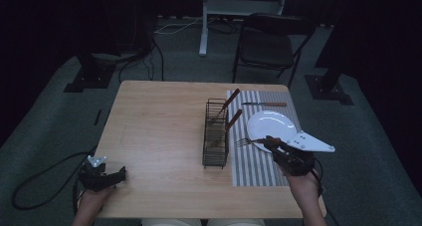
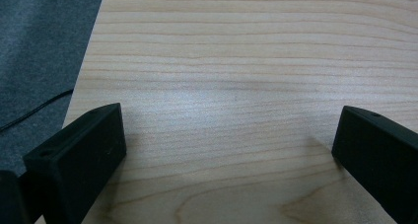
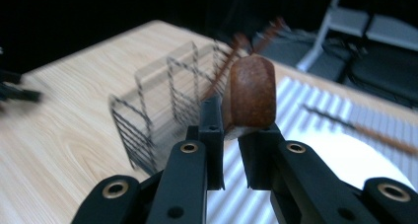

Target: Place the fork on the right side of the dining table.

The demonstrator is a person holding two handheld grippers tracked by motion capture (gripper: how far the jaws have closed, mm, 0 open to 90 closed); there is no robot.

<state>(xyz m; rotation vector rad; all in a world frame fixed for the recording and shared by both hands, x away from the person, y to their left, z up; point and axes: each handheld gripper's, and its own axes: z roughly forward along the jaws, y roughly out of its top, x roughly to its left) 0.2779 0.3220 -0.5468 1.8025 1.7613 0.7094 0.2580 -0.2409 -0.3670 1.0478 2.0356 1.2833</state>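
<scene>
We see the right gripper (image 1: 271,144) clamped on the brown handle of a fork (image 1: 244,142), its tines over the striped mat (image 1: 254,166) between the wire rack (image 1: 216,136) and the white plate (image 1: 272,124). At the table's (image 1: 159,131) near left corner, the left gripper (image 1: 119,173) rests with jaws apart.

Dim room, dark surrounds, motion-blurred rack (image 3: 162,105)
</scene>
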